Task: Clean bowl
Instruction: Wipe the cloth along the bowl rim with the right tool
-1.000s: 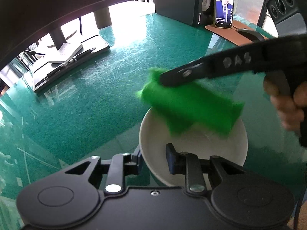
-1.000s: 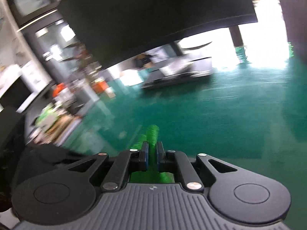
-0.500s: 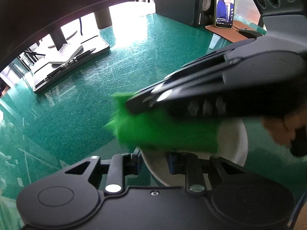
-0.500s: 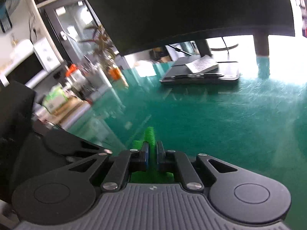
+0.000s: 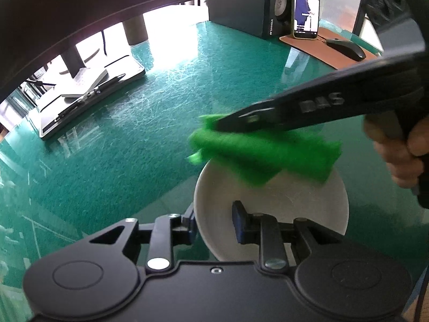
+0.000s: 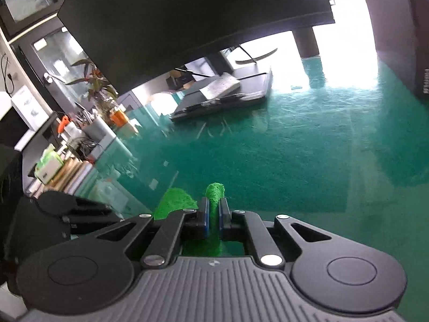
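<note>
Left gripper [image 5: 213, 221] clamps near rim of white bowl [image 5: 289, 204], one finger outside wall, one inside. Bowl sits on green glass table [image 5: 161, 134]. Right gripper [image 6: 213, 210] pinches folded green cloth [image 5: 268, 153], cloth hanging over bowl's far rim. Beyond: phone [image 5: 306, 8] propped against speaker [image 5: 241, 0], mouse [image 5: 346, 48] alongside.

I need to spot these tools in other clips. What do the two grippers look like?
Both are matte black plastic. The left gripper has two round discs, silver screws and scissor-like links. The right gripper matches, with a grey ribbed top plate, blue-edged fingers and raised letters on its side.
</note>
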Available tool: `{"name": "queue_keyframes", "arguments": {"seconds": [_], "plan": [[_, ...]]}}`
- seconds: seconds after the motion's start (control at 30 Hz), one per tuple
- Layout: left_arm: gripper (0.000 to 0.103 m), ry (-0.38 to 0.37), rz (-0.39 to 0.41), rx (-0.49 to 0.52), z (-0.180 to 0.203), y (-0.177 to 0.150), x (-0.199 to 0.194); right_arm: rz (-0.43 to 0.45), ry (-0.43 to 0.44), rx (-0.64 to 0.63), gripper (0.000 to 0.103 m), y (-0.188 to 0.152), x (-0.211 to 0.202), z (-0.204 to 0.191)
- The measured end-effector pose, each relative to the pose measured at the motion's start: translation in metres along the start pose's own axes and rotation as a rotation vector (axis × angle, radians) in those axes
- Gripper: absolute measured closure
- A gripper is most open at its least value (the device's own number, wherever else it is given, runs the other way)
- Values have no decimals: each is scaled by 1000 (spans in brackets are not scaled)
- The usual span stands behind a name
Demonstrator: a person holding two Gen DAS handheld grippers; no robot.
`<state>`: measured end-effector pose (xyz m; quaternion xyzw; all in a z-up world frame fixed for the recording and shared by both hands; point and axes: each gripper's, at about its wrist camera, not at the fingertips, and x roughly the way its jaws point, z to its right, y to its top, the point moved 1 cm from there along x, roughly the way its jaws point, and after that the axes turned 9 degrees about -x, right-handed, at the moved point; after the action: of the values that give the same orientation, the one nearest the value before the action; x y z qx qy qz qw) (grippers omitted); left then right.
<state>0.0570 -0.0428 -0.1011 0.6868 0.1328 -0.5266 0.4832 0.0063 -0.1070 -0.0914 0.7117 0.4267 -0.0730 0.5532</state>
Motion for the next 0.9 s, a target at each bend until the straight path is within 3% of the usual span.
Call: {"name": "queue_keyframes", "arguments": {"seconds": [0.1,0.2,0.37,0.5,0.57,0.63,0.9], "plan": [[73,-10,-2,10,-3,1,1,-24,61,-48,96,7,17,-16],[45,-4,-5,-2,-8,4,4,-37,68,-92,96,9,19,-25],[41,41,-20,-70,-11,-2,-4,-43,-2,-72,95,5,5,-13],[32,38,-41,-85,3,-16,-14,-56,-59,-56,95,-3,-8,-6],[39,44,-41,-74,10,-22,-15,-59,-76,-45,96,-8,-13,-4],[80,40,-36,-69,10,-22,-15,-57,-84,-32,96,-12,-19,-4],[79,-45,17,83,-14,-5,-3,-67,-106,-90,96,-16,-29,-1]]}}
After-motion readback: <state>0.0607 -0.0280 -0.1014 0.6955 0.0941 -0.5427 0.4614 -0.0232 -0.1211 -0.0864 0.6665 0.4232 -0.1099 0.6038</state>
